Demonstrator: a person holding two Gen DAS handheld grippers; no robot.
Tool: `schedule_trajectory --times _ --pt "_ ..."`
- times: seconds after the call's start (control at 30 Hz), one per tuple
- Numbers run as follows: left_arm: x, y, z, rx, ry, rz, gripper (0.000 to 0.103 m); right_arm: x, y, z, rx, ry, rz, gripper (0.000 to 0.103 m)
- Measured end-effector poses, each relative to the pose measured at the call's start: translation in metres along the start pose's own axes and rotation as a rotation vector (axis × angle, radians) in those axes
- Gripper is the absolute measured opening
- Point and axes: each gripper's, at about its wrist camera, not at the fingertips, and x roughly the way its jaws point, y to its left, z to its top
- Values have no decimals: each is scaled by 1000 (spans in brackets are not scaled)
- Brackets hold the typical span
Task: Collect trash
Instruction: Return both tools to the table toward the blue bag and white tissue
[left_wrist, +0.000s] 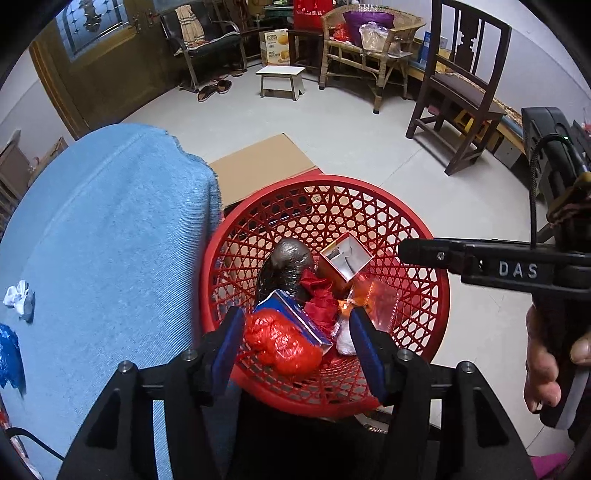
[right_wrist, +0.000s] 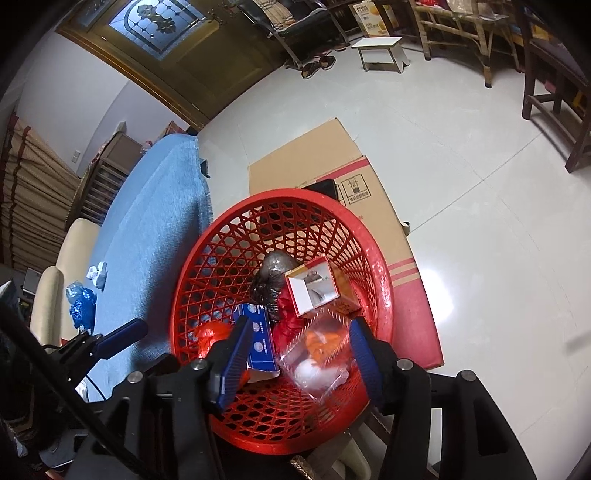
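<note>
Both claws released over the red basket (left_wrist: 424, 295): left gripper (left_wrist: 295, 343) and right gripper (right_wrist: 299, 350) grasp nothing. Basket already holds the red bag (left_wrist: 280, 343), blue box (right_wrist: 258, 339), clear wrapper (right_wrist: 317, 354). White scrap (left_wrist: 20, 299) and blue wrapper (right_wrist: 81, 306) remain on the blue cloth (left_wrist: 110, 240).

The red basket (right_wrist: 373, 236) is the landmark. Its mouth stands open from above, but the bottom is crowded: a red crumpled bag (left_wrist: 280, 343), a blue carton (right_wrist: 258, 339), an open small box (right_wrist: 314, 288), a dark bag (left_wrist: 288, 266) and a clear packet (right_wrist: 317, 354) leave little bare mesh. Left of the basket the blue-covered tabletop (left_wrist: 110, 240) lies mostly free, bearing only a white scrap (left_wrist: 18, 299) and blue wrapper (right_wrist: 81, 302). Beyond the basket flat cardboard (right_wrist: 314, 155) covers the floor; right of it the floor is open.
</note>
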Motion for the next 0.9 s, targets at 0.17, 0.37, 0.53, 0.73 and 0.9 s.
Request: schedule_trajectory --times 0.17,0.37,0.53,0.73,0.9 --pt "-20 10 -9 -38 -26 9 60 -2 4 2 -5 -6 1 58" --pt "-45 22 -25 -79 -75 33 61 -4 15 3 -25 -11 9 58" --pt "-66 38 -35 -134 -115 84 61 -6 29 4 -53 -16 11 58" --pt "-90 62 -50 -212 -170 160 61 -6 49 2 -95 -16 14 58" --pt "-98 78 -67 -272 -176 204 61 -6 69 -1 -136 -12 21 58"
